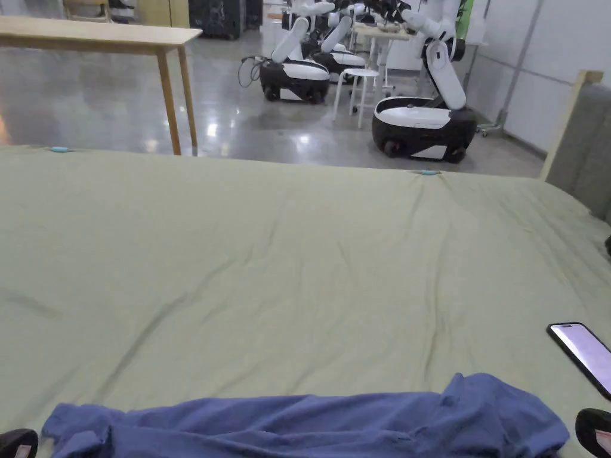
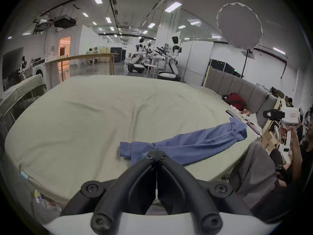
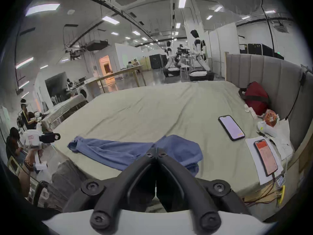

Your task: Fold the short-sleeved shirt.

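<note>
The blue short-sleeved shirt (image 1: 310, 423) lies bunched into a long band along the near edge of the green bed sheet (image 1: 298, 250). It also shows in the left gripper view (image 2: 194, 147) and the right gripper view (image 3: 110, 150). My left gripper (image 2: 156, 154) is held off the shirt's left end, jaws together with nothing between them; its dark tip peeks in at the head view's bottom left (image 1: 18, 444). My right gripper (image 3: 155, 151) hovers by the shirt's right end, jaws also together and empty, its tip (image 1: 593, 429) at the bottom right. Each is hand-held clear of the cloth.
A phone (image 1: 585, 355) lies on the sheet right of the shirt, and a second phone (image 3: 265, 155) rests on white paper nearer the edge. A red bag (image 3: 255, 99) leans on the grey headboard (image 3: 271, 72). Wheeled robots (image 1: 423, 119) and a wooden table (image 1: 119, 36) stand beyond the bed.
</note>
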Demonstrator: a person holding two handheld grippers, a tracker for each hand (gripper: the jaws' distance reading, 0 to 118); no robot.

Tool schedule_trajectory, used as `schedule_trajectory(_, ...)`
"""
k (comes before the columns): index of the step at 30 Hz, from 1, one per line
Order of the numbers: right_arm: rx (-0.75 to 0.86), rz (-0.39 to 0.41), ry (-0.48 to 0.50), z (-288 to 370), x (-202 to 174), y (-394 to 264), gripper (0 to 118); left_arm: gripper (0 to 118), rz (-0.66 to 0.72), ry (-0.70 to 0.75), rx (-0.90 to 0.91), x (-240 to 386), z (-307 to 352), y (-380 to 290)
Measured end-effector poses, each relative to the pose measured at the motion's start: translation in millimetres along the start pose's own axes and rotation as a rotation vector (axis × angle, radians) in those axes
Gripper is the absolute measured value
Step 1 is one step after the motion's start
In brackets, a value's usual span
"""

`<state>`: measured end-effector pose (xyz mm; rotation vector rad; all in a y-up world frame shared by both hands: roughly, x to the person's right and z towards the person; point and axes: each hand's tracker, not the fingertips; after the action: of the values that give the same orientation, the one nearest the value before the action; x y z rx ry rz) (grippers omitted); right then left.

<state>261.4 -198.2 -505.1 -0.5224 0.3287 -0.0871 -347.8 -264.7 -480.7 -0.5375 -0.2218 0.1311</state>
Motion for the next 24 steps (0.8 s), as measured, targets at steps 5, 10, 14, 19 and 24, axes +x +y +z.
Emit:
schedule_trajectory(5, -0.015, 0.019, 0.021, 13.6, -12.5, -1.2, 0, 0, 0.084, -0.026, 0.042, -13.2, 7.5, 0.4)
schedule_trajectory(10, 0.004, 0.031, 0.041, 19.4, -30.1, 2.1, 0, 6, 0.18, -0.069, -0.05, -33.0, -13.6, -4.1)
schedule_trajectory(14, -0.004, 0.048, 0.06, 17.4, -40.6, 3.7, 0, 118, 0.384, -0.241, -0.096, -76.9, -52.1, -17.6)
schedule_trajectory(19, -0.024, 0.067, 0.074, 11.5, -44.5, 5.2, 0, 118, 0.54, -0.317, -0.114, -92.9, -88.6, -23.0)
schedule_trajectory(24, -0.036, 0.067, 0.082, 3.3, -40.8, 7.6, 0, 118, 0.505, -0.34, -0.193, -98.6, -124.5, -34.8)
